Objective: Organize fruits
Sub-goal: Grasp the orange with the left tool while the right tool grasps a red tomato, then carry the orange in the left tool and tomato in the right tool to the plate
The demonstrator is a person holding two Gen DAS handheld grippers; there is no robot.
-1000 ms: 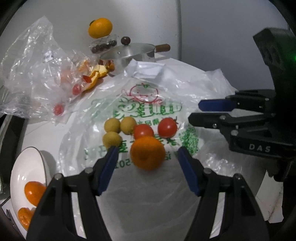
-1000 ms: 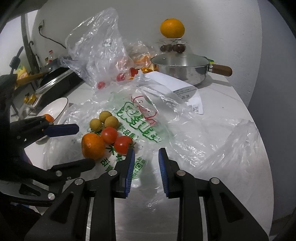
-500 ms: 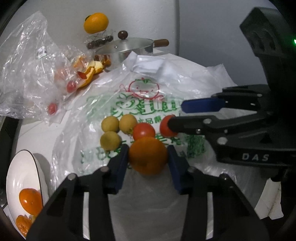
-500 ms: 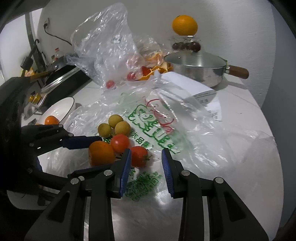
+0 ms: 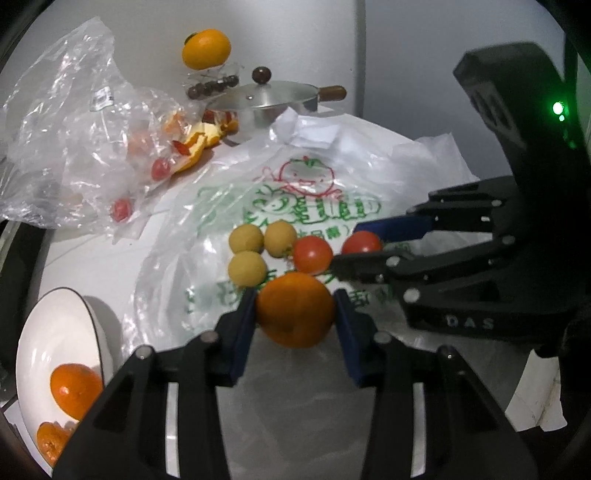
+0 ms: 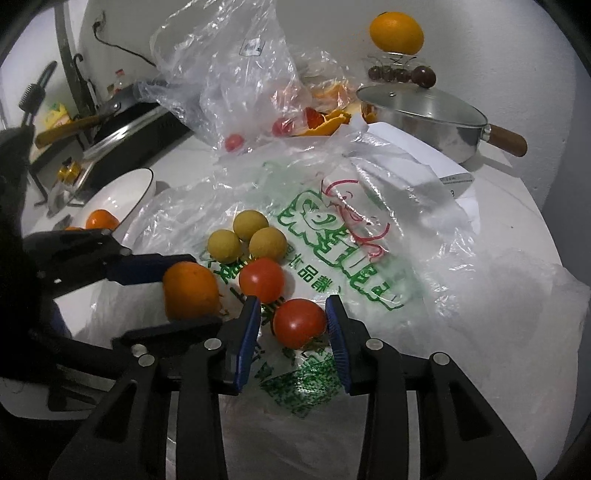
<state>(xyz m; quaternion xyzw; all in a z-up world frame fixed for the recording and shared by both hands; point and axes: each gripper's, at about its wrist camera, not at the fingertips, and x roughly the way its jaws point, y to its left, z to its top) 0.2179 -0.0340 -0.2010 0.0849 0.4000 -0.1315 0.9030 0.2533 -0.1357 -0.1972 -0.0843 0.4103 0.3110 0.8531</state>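
Change since the earlier frames: the left gripper [image 5: 295,317], formerly spread wide around the orange [image 5: 295,309], has closed so that both blue pads press the fruit's sides; the right gripper [image 6: 291,325] has advanced from bare plastic to straddle a tomato [image 6: 300,322]. Left gripper: clamped on the orange, which sits at the near edge of the fruit cluster on the printed plastic bag [image 6: 354,236]. Right gripper: partly spread, one pad on either side of the tomato; its right pad is touching or nearly touching the fruit (contact cannot be confirmed), the left pad stands apart with a clear gap. Second tomato [image 6: 261,279]: just beyond the first, beside the orange. Three small yellow-brown fruits [image 6: 246,236]: bunched together directly behind the tomatoes. White bowl [image 5: 48,332]: on the tabletop to the left of the bag, holding another orange [image 5: 75,384] and some orange pieces at its lower rim. Clear crumpled bag [image 5: 70,147]: far left, containing small red fruits and peel. Lidded steel pan [image 6: 421,110]: at the back near the wall, wooden handle pointing right. Further orange [image 6: 397,31]: raised on a clear container behind the pan, dark round fruits beneath it.
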